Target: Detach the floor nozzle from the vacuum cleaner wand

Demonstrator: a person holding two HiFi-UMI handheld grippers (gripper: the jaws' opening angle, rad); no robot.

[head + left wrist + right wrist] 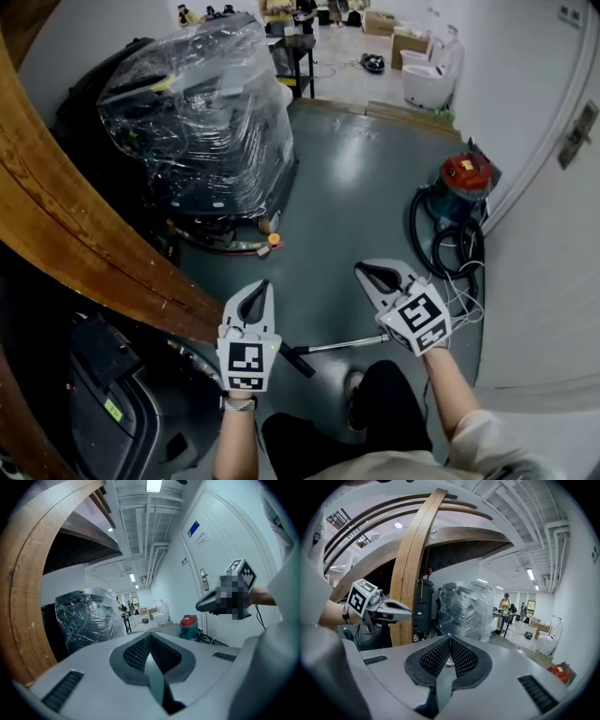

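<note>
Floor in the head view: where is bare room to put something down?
Bare floor lies between the plastic-wrapped machine and the red vacuum cleaner. Crowded: the hose coils by the right wall, and the wand near the feet.

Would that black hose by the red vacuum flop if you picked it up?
Probably floppy: the hose lies in loose loops on the floor. It would likely sag and swing rather than stay straight. It may also tug the vacuum, since one end seems joined to it.
</note>
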